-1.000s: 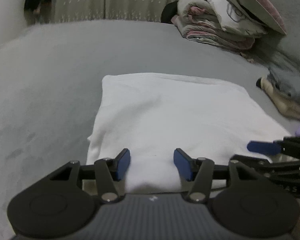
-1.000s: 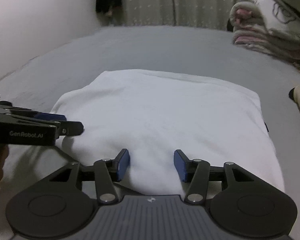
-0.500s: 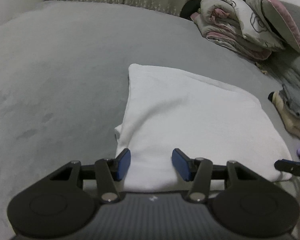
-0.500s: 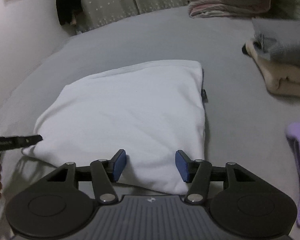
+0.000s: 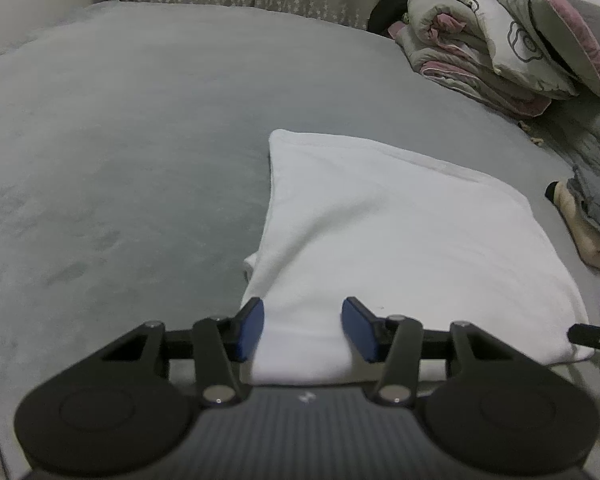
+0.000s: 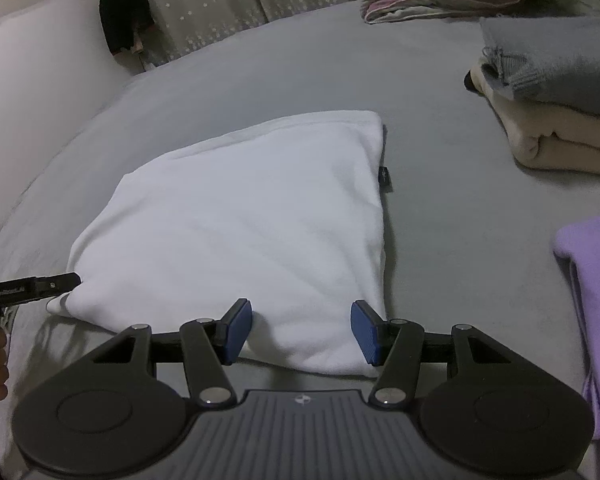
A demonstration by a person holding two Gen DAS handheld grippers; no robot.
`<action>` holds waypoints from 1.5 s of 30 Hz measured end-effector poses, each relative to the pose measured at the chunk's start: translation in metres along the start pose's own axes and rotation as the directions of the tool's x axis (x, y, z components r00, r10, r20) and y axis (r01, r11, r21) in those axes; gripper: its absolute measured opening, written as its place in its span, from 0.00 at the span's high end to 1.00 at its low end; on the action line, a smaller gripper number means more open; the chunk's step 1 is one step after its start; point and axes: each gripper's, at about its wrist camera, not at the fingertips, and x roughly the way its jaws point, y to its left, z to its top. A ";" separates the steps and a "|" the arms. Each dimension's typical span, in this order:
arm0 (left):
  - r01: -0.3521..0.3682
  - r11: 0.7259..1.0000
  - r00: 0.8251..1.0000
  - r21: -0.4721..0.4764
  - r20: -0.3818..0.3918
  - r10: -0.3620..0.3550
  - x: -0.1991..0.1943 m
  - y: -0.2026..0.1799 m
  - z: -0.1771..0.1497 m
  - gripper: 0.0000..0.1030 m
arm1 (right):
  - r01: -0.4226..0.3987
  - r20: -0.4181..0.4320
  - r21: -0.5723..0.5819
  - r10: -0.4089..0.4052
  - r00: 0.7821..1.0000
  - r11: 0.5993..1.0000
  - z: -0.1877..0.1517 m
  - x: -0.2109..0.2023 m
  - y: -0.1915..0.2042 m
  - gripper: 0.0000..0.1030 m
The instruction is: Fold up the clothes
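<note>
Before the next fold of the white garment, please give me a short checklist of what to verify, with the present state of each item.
1. White garment lies flat as a folded rectangle on the grey bed cover: ok.
2. Left gripper is at the garment's near left corner, fabric between its jaws: ok.
3. Right gripper is at the near right corner, jaws spread, fabric between them: ok.
4. Pads press firmly on the fabric: cannot tell.
5. Folded pile and purple cloth lie apart from the garment: ok.
6. Black tag sticks out at the garment's right edge, not tucked in: not ok.
</note>
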 end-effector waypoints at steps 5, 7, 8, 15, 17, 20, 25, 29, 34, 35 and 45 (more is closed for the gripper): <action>-0.001 1.000 1.000 -0.009 -0.001 0.001 -0.001 0.000 0.001 0.56 | 0.023 0.014 0.004 -0.023 1.000 1.000 0.000 -0.003 0.001 0.48; -0.005 1.000 1.000 -0.008 0.000 0.005 -0.001 -0.001 0.001 0.56 | 0.053 0.038 -0.003 -0.053 0.998 0.999 0.001 -0.007 0.003 0.47; -0.007 1.000 1.000 -0.008 0.000 0.007 -0.001 -0.002 0.001 0.56 | 0.064 0.046 -0.004 -0.064 0.997 0.998 0.001 -0.008 0.003 0.47; 0.030 0.991 0.999 -0.131 -0.032 -0.034 -0.012 0.003 0.010 0.48 | 0.140 0.051 -0.081 -0.136 0.989 0.987 -0.002 -0.003 0.019 0.45; 0.048 0.981 0.997 -0.189 -0.043 -0.057 -0.022 0.004 0.015 0.39 | 0.153 0.083 -0.081 -0.146 0.986 0.985 -0.001 -0.007 0.022 0.43; 0.078 0.969 0.995 -0.235 -0.040 -0.089 -0.038 0.000 0.023 0.11 | 0.191 0.115 -0.086 -0.181 0.977 0.978 0.000 -0.010 0.027 0.31; 0.175 0.906 0.974 -0.386 -0.066 -0.216 -0.058 0.007 0.033 0.00 | 0.222 0.104 -0.087 -0.213 0.971 0.971 0.003 -0.004 0.027 0.28; 0.229 0.857 0.957 -0.462 -0.052 -0.284 -0.069 0.016 0.038 0.00 | 0.225 0.111 -0.087 -0.215 0.970 0.970 0.003 -0.004 0.028 0.21; 0.178 0.842 0.959 -0.509 -0.101 -0.264 -0.054 0.030 0.042 0.00 | 0.237 0.134 -0.072 -0.226 0.965 0.969 0.004 -0.004 0.026 0.10; 0.181 0.831 0.956 -0.526 -0.105 -0.275 -0.053 0.032 0.043 0.00 | 0.242 0.130 -0.067 -0.232 0.964 0.968 0.005 -0.003 0.025 0.10; 0.349 0.828 0.913 -0.439 -0.039 -0.405 -0.141 -0.007 0.041 0.00 | 0.256 0.157 -0.085 -0.241 0.958 0.963 0.006 -0.015 0.027 0.06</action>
